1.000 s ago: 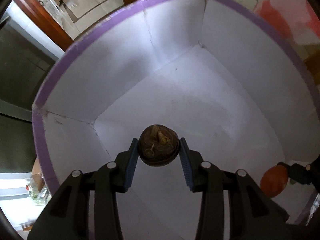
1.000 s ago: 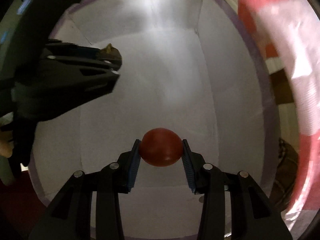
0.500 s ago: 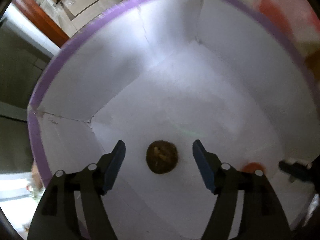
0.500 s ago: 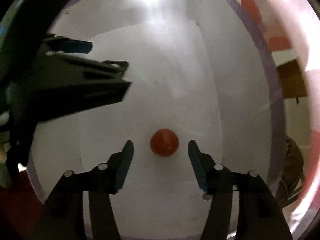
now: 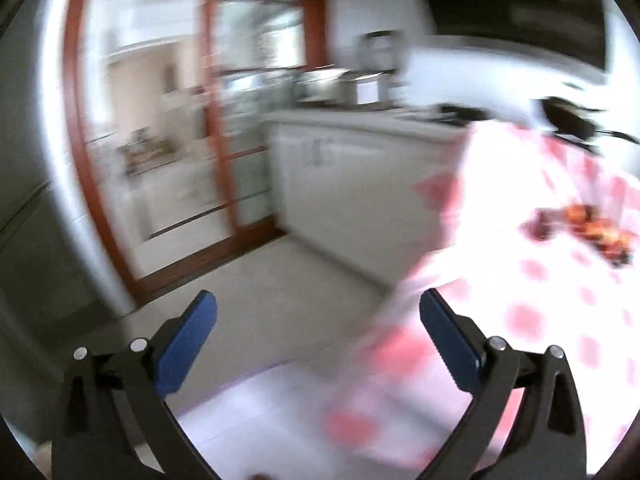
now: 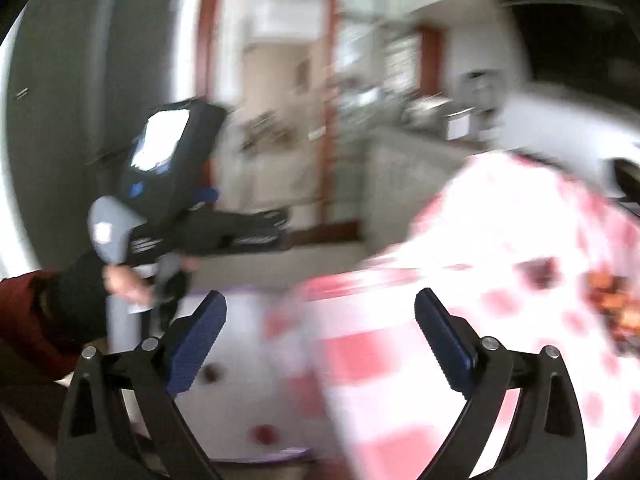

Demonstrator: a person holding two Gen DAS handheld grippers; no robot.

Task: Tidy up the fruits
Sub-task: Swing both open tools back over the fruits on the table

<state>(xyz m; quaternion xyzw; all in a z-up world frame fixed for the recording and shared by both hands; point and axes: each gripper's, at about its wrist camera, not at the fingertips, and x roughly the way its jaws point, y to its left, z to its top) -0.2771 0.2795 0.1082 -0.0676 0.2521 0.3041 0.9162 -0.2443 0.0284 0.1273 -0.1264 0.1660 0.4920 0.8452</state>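
Blur fills the left wrist view: the left gripper (image 5: 318,334), jaws having just opened wide and empty, faces the checked tablecloth (image 5: 560,320), where the remaining fruits (image 5: 596,232) cluster near its far right edge. In the right wrist view the right gripper (image 6: 320,332), likewise just spread with nothing between, hangs above the white box (image 6: 240,400) holding a dark fruit (image 6: 212,372) and a red fruit (image 6: 264,434); I judge the drop done, so the next move is reaching for the fruit pile.

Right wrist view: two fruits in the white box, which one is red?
The red fruit, near the box's front edge; the brown fruit lies farther back, beside the right gripper's left finger.
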